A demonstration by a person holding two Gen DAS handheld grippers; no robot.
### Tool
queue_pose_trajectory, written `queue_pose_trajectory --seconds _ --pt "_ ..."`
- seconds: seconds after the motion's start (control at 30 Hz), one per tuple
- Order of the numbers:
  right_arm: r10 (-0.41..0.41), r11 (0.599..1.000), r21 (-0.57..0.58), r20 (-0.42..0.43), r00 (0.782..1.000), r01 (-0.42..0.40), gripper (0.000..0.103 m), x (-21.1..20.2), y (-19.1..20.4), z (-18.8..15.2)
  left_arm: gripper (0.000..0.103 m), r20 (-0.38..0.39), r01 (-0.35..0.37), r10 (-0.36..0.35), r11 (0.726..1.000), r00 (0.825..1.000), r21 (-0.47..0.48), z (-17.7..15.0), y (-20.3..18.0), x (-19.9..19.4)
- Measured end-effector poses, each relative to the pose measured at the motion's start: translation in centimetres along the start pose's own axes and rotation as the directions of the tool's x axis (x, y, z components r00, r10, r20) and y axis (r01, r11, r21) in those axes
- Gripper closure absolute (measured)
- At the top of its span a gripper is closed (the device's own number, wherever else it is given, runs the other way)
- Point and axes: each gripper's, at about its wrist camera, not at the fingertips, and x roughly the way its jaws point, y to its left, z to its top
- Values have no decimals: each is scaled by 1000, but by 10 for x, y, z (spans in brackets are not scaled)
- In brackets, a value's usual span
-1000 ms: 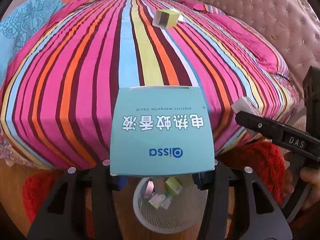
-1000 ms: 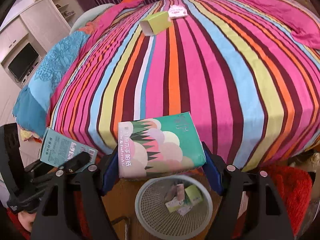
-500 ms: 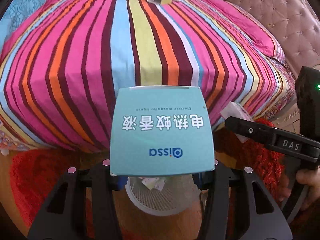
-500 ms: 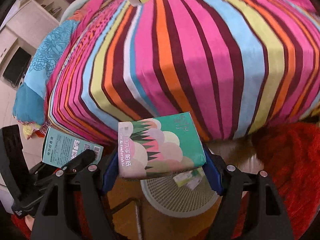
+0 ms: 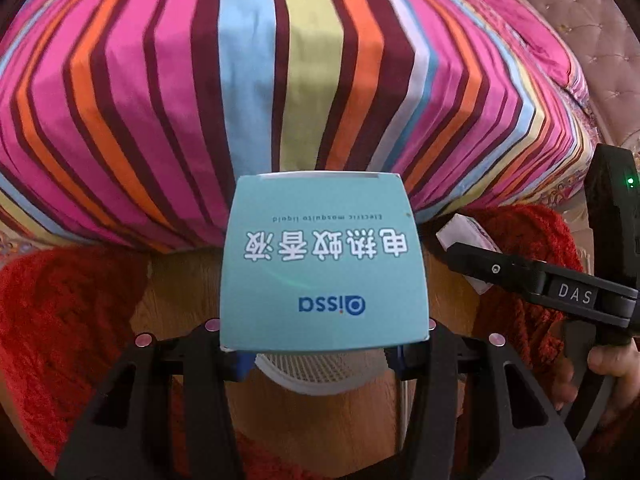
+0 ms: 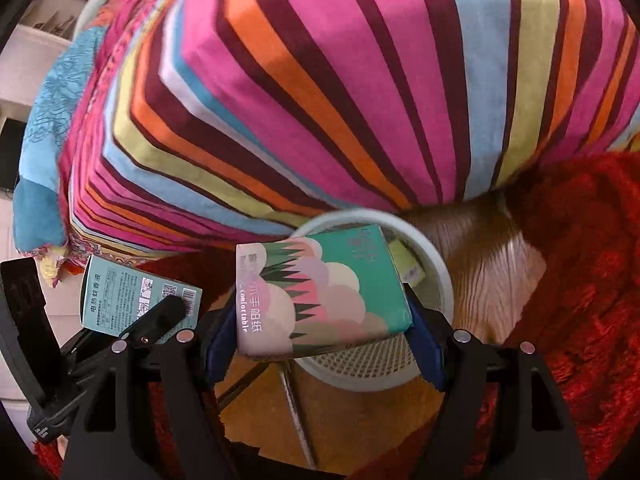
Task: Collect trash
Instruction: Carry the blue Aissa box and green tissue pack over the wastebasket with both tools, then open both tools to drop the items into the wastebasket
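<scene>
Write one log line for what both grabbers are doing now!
left gripper: holds teal box | right gripper: holds tissue pack | both above basket

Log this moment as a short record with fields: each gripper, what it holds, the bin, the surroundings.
left gripper: shut on the teal box, print upside down to its camera
right gripper: shut on the tissue pack
bin: white mesh basket on the wooden floor at the foot of the bed, some trash already inside
position: both items hang over or close to the bin, neither released
surroundings: striped bedspread, red rug beside the bin
person: a hand on the right gripper's handle
</scene>
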Motion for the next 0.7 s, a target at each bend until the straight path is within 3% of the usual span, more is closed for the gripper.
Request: queue_pose_trajectory --seconds 0.2,0.7 --pt "8 998 57 -79 997 -3 33 16 -6 -3 54 -96 -2 -1 1000 995 -30 -4 6 21" --pt "48 990 143 -217 975 -17 33 51 -15 -8 54 -249 -3 -8 999 968 -43 -6 8 56"
